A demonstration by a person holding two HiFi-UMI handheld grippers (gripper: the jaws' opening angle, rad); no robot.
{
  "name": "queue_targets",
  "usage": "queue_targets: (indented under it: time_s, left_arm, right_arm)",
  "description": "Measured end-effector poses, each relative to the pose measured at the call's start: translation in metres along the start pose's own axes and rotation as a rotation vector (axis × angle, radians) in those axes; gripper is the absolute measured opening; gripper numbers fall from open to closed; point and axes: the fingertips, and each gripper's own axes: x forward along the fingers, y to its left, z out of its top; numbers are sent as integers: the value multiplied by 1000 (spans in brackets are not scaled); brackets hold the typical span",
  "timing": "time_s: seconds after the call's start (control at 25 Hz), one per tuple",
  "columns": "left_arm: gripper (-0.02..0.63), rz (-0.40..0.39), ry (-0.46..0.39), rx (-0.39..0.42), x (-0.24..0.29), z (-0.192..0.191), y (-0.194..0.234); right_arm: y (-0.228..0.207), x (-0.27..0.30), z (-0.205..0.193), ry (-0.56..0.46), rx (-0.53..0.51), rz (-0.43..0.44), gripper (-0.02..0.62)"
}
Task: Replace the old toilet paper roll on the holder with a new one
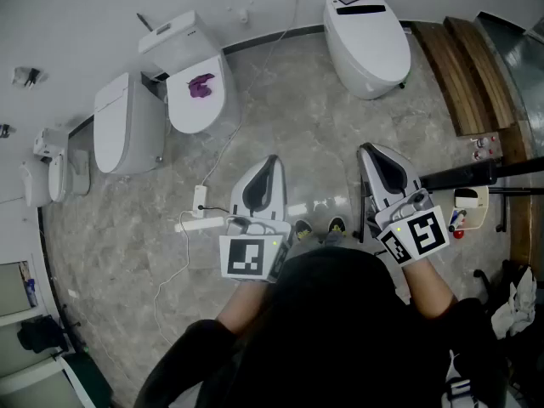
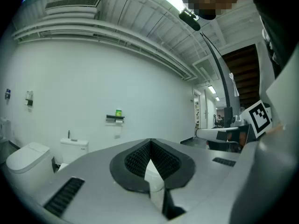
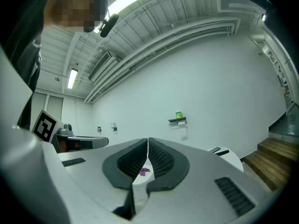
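No text, brand or number is legible. The marker cube (image 1: 252, 258) behind the left claw (image 1: 271, 160) and the second cube (image 1: 419, 235) behind the right claw (image 1: 367, 149) bear only black-and-white square patterns.

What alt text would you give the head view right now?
The left gripper and right gripper are shut and empty, held level above a marbled floor. White toilets stand ahead along the wall; one has a purple object on its lid.

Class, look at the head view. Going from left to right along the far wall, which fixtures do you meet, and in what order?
small white fixture → closed-lid toilet → toilet with a purple thing on its lid → rounded white toilet → wooden steps
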Motion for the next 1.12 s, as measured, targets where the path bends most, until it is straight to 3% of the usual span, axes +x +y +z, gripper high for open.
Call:
queue_targets:
  time_s: [0.36,1.12]
  left_arm:
    - [20,-10,8,7,-8,0,11]
    - [20,31,-30,2,-20,11,85]
  right_arm:
    - [13,9,-7,18,25,-5,20]
    - [48,60,-5,33,-51,9,20]
